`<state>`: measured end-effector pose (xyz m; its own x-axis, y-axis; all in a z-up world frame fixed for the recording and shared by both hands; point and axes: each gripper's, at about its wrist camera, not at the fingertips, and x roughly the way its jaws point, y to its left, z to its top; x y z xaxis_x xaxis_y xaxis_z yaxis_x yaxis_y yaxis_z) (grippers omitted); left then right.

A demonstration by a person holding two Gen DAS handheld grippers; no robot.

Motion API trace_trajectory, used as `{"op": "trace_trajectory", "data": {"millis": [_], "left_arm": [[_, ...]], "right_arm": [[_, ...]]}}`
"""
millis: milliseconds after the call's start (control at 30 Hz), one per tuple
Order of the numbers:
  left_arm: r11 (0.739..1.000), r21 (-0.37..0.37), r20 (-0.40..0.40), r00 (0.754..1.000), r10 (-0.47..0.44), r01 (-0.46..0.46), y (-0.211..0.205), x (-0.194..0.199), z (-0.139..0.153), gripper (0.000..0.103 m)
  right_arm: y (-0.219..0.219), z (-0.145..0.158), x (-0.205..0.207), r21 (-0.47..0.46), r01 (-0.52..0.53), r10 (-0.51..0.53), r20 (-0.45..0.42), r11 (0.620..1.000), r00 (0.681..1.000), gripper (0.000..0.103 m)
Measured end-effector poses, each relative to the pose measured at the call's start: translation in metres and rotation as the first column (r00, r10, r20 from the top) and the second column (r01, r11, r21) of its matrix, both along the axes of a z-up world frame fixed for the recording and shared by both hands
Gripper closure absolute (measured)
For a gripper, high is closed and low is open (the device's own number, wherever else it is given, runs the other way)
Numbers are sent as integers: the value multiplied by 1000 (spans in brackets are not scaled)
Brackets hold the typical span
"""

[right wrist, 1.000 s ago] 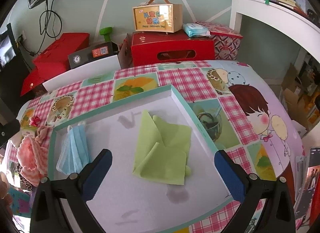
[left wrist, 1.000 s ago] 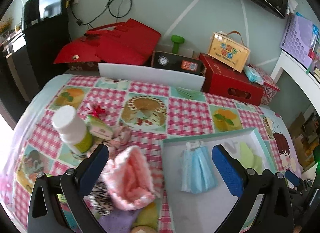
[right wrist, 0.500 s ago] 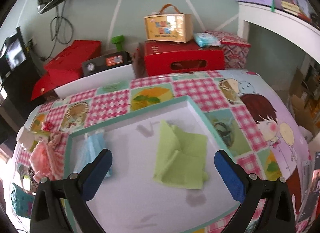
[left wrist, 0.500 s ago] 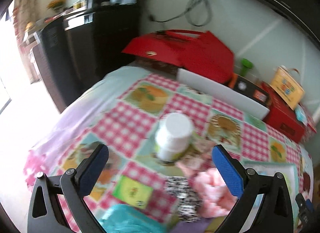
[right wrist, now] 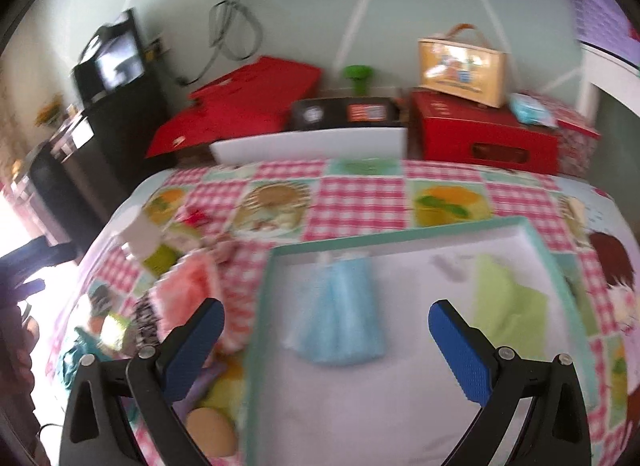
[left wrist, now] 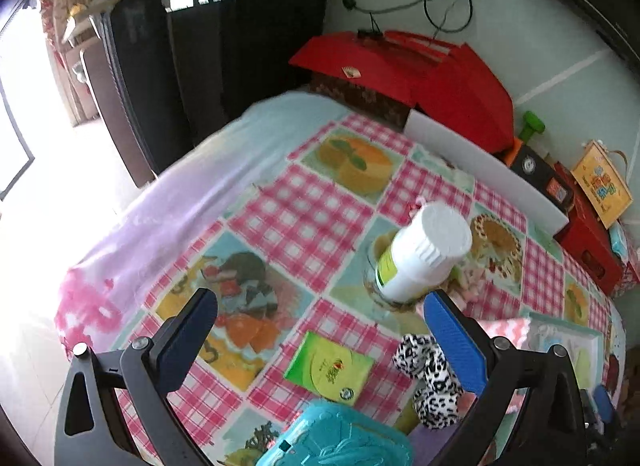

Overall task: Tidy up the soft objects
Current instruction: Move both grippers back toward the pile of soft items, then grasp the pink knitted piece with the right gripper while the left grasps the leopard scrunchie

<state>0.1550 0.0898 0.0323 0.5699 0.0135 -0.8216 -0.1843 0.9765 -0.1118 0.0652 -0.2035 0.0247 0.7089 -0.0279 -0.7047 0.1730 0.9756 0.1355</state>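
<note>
left wrist view: the left hand-held gripper [left wrist: 320, 318] hangs above the bench [left wrist: 304, 217], its blue pads spread wide with nothing between them. under it lies the checked cloth [left wrist: 280, 221]. a white bottle [left wrist: 424, 254] with a green label stands just ahead of the right pad [left wrist: 452, 342]. a green packet [left wrist: 328, 366] lies flat between the pads, nearer the camera. a leopard-print cloth [left wrist: 432, 382] sits bunched beside the right pad, partly behind it. a teal lid [left wrist: 336, 438] shows at the bottom edge. a pink knit piece [left wrist: 508, 330] peeks out past the right finger, next to the tray [left wrist: 560, 326] corner. red boxes [left wrist: 440, 85] stand behind the bench by the wall.

right wrist view, blurred: the right hand-held gripper [right wrist: 326, 326] is released too, pads wide apart, over the near part of the tray [right wrist: 400, 240]. a blue mask [right wrist: 340, 314] lies in the tray's left half between the pads. a green cloth [right wrist: 508, 306] lies in the right half, well apart from the mask. left of the tray, on the cloth [right wrist: 360, 201], sit the pink knit piece [right wrist: 188, 286], what looks like the leopard-print cloth [right wrist: 144, 326], and the bottle [right wrist: 144, 238].
</note>
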Motion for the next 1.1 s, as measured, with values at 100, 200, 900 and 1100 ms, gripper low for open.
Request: {"op": "trace_trajectory", "data": {"millis": [100, 200, 900, 1100], "left_arm": [[999, -18, -21, 999, -35, 35, -6, 2, -4, 0], [997, -39, -50, 997, -63, 61, -14, 3, -8, 0], [962, -91, -189, 944, -271, 259, -69, 22, -44, 16], [960, -95, -210, 938, -277, 262, -70, 24, -48, 24]], "right_arm": [[22, -5, 8, -3, -59, 59, -5, 998, 998, 0], [43, -9, 13, -20, -122, 122, -10, 992, 993, 0], [85, -54, 50, 64, -283, 288, -111, 957, 951, 37], [85, -63, 56, 95, -283, 294, -131, 954, 947, 47]]}}
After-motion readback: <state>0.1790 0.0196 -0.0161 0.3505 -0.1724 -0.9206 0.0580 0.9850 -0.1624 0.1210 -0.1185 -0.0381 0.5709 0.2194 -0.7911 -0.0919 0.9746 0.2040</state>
